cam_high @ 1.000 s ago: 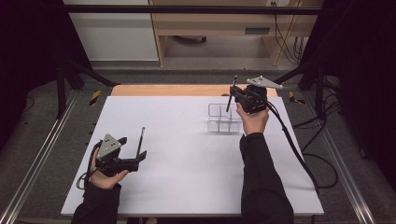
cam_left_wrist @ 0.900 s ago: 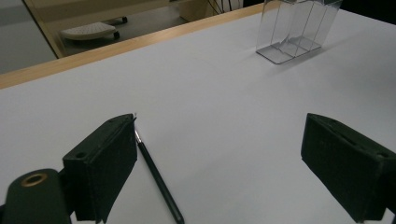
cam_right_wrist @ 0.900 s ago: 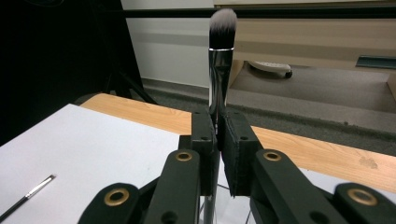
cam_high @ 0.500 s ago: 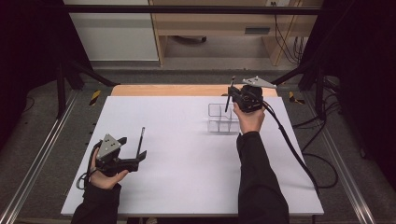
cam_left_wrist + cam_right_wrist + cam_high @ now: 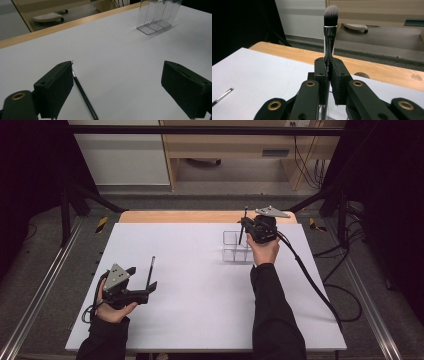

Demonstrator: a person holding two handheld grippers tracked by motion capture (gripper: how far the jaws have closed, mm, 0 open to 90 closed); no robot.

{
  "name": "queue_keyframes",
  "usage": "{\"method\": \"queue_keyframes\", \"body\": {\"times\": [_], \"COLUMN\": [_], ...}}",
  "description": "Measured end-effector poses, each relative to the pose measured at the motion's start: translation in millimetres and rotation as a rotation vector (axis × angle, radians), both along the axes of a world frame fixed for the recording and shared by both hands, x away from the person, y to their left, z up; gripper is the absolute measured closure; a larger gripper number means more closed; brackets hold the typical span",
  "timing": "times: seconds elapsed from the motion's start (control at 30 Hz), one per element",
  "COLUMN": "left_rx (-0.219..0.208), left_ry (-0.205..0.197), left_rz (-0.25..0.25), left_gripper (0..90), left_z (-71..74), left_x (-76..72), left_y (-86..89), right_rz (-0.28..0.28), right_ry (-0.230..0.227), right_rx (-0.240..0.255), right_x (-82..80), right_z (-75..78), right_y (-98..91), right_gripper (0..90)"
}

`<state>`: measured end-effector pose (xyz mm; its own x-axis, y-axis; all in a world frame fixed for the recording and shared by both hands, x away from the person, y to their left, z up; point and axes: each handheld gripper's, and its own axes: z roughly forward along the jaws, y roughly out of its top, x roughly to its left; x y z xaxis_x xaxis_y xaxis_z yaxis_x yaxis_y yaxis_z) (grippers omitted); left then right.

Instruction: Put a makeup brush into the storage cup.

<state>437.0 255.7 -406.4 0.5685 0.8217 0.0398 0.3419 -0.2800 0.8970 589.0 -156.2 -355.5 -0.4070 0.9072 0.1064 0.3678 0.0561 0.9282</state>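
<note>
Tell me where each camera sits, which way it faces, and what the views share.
High view: above the person's side, looking forward and down on the white table; both forearms, left gripper, right gripper.
Left gripper view: rides the open left gripper, facing the clear organizer; a thin brush lies by one jaw.
Right gripper view: rides the right gripper, shut on a makeup brush, facing the far edge.
Shared: organizer, thin brush.

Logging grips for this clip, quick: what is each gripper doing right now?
Left gripper: jaws open, holding nothing; a thin brush lies beside one jaw.
Right gripper: shut on a makeup brush, bristles up.
</note>
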Motion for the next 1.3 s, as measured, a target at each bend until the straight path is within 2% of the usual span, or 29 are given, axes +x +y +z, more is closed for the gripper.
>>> {"method": "queue_keyframes", "body": {"times": [0.83,1.3], "left_rx": [0.003,0.009], "left_ry": [0.003,0.004], "left_rz": [-0.001,-0.001], "left_gripper": [9.9,10.0], "left_z": [-0.4,-1.0], "left_x": [-0.1,0.3], "left_y": [-0.8,-1.6], "right_rz": [-0.008,-0.017], "right_ry": [0.077,0.108], "right_rx": [-0.012,-0.019], "right_x": [2.5,1.0], "right_z": [-37.0,-49.2], "right_y": [4.6,0.6], "right_gripper": [84.3,84.2]}}
